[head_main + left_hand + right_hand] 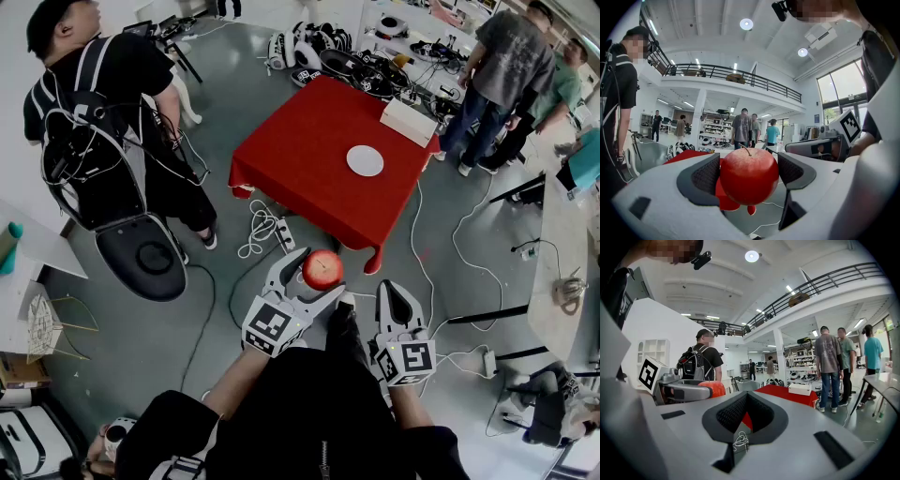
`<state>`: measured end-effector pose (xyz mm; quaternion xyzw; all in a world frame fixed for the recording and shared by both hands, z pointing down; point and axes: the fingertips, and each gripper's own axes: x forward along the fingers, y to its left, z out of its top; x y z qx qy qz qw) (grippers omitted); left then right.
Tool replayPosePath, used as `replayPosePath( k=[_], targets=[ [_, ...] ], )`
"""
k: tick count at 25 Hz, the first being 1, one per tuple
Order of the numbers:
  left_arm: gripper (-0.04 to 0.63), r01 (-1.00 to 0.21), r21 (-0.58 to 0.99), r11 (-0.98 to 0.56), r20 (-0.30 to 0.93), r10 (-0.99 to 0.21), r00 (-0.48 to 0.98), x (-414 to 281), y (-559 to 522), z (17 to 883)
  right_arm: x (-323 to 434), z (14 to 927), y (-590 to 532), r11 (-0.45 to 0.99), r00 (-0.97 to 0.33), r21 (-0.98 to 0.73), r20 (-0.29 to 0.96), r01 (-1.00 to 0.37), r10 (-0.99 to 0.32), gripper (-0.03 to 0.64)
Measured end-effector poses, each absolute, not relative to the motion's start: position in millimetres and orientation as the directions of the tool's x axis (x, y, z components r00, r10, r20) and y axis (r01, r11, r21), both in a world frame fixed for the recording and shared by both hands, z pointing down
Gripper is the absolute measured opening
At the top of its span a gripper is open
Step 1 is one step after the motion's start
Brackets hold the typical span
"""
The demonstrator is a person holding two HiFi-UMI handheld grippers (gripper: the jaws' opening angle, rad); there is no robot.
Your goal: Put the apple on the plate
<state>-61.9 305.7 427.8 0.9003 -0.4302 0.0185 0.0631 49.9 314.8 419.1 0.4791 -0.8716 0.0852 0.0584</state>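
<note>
Holding a red apple (322, 269) in the left gripper (317, 277) right now. In the left gripper view the jaws stand wide, with one dark pad pressed against each side of the fruit and the stem sticking up. So it's clamped on the apple, held level out in front of the person, up in the air over the grey floor.

The right gripper (392, 292) sits at about 4 o'clock from the apple, near it but not touching. Its own view shows the jaws closed together and gripping nothing; you just see a sliver of red cloth through the gap behind the tips.

The white plate (365, 160) is at roughly 1 o'clock from the apple and well apart from it. It lies flat on the red-clothed table (300, 150), over toward the 3 o'clock side of the tabletop. A white box (408, 122) lies at 1 o'clock from the plate, along the table's far right edge.

Other stuff in the head view: a person with a backpack (89, 122) stands at 10 o'clock from the table. Two more people (511, 75) are at its 2 o'clock. White cables (255, 230) and a power strip (284, 234) lie on the floor at 7 o'clock of the table, just beside its near-left edge.
</note>
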Motion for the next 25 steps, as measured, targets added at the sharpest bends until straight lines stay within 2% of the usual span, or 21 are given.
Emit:
replayPosePath(
  k=[5, 12, 25],
  targets=[
    [0.374, -0.779, 0.108, -0.618, 0.093, -0.774, 0.627, -37, 263, 421, 73, 412, 271, 0.541, -0.548, -0.096, 0.187, -0.836, -0.815, 0.009],
    [0.374, -0.778, 0.120, -0.616, 0.086, -0.775, 0.626, -70, 306, 430, 36, 416, 315, 0.560, -0.568, -0.096, 0.167, -0.823, -0.806, 0.011],
    [0.374, -0.781, 0.127, -0.611, 0.103, -0.775, 0.623, -67, 285, 439, 33, 431, 301, 0.572, -0.583, -0.117, 0.201, -0.812, -0.787, 0.011]
  ],
)
